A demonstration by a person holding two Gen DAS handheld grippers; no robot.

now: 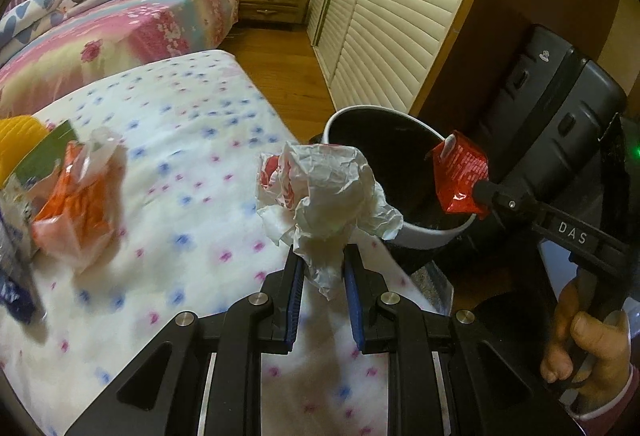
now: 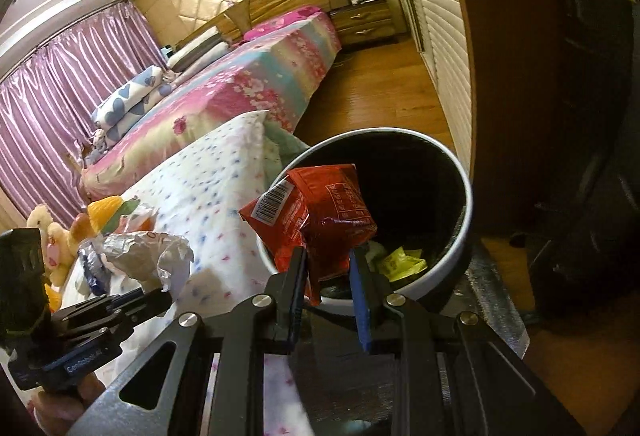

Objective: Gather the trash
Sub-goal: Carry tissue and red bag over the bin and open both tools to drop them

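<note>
- The right tool (image 2: 326,268) is pinching a red snack wrapper (image 2: 316,211) just above the trash bin (image 2: 460,248), seemingly for dropping.
- The left tool (image 1: 322,276) is pinching crumpled white paper (image 1: 328,191) beside the bin's rim, seemingly waiting its turn.
</note>
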